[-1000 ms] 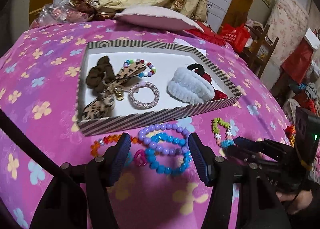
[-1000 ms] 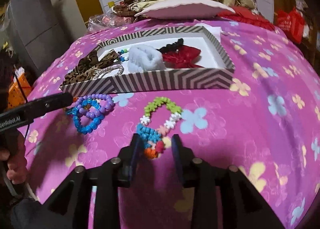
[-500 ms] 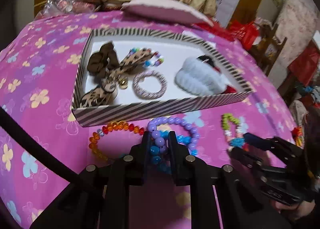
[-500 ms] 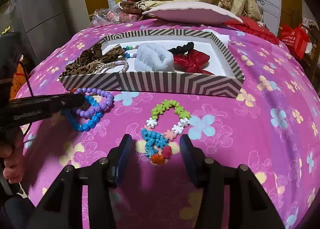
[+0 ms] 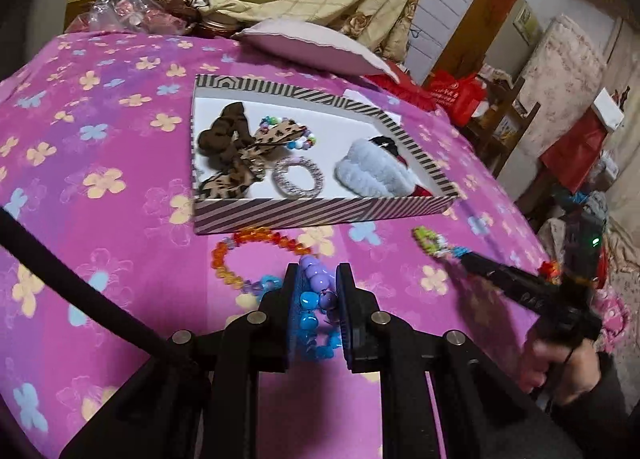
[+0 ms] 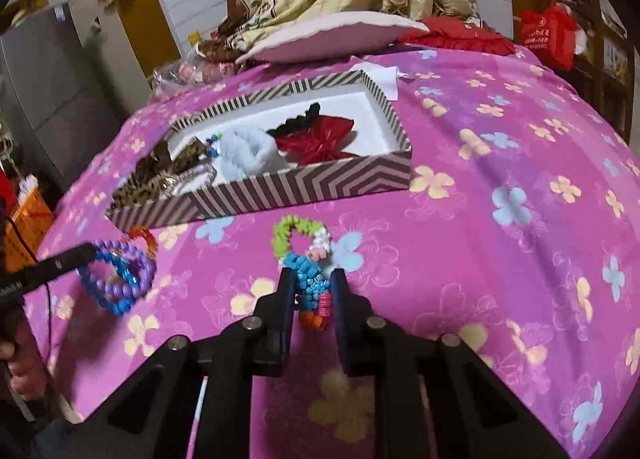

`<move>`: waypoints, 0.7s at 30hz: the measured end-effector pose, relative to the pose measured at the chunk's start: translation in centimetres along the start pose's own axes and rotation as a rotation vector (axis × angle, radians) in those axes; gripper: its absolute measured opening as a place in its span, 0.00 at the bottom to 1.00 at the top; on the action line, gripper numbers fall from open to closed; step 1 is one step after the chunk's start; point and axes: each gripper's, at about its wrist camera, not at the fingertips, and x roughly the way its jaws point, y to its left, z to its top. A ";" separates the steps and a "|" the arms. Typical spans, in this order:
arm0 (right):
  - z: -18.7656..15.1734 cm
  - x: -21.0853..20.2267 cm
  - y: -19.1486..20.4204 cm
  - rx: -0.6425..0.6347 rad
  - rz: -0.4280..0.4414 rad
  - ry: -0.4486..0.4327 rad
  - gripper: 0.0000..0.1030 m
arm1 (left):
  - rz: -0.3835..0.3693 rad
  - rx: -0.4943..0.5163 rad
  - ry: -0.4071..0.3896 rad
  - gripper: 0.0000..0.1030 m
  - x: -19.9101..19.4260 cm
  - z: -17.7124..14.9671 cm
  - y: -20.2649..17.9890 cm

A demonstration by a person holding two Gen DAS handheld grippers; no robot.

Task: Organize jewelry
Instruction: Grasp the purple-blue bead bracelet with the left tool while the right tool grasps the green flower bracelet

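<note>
Nearest the left wrist camera, the left gripper is now clamping the purple and blue bead bracelets between its narrowed jaws; a second ago those jaws were standing wide apart around the same beads, and half a second ago they were just pinching in. In the right wrist view the pair is dangling from that tool, seemingly lifted off the pink floral cloth, though blur is making contact hard to judge.

The right gripper is doing the same job on its side: having opened wider half a second ago, its jaws are now closing on the blue end of the flower bead bracelet, with the green loop sticking out ahead of the fingertips.

A little farther off, the orange bead bracelet is lying loose on the cloth, just in front of the striped box.

Beyond it, the box is already holding the leopard bow, a sparkly hair tie, a fluffy white scrunchie and a red bow.

With both grasps secured, the carry into the box is probably coming next, leaving the orange bracelet as the remaining loose piece.
</note>
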 end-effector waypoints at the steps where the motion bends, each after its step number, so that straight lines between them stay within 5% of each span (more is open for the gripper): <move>1: -0.1 0.1 0.1 -0.004 0.000 0.008 0.17 | 0.020 0.001 0.018 0.11 0.3 0.0 0.2; 7: -0.6 1.2 0.9 -0.038 0.001 0.054 0.17 | 0.109 0.043 0.083 0.11 1.8 -0.8 0.4; 17: -0.8 1.4 1.2 -0.047 0.002 0.063 0.17 | 0.147 0.071 0.065 0.11 2.0 -0.5 0.2; 21: -0.8 1.4 1.1 -0.044 0.003 0.063 0.17 | 0.143 0.096 0.072 0.02 1.9 -0.6 -0.1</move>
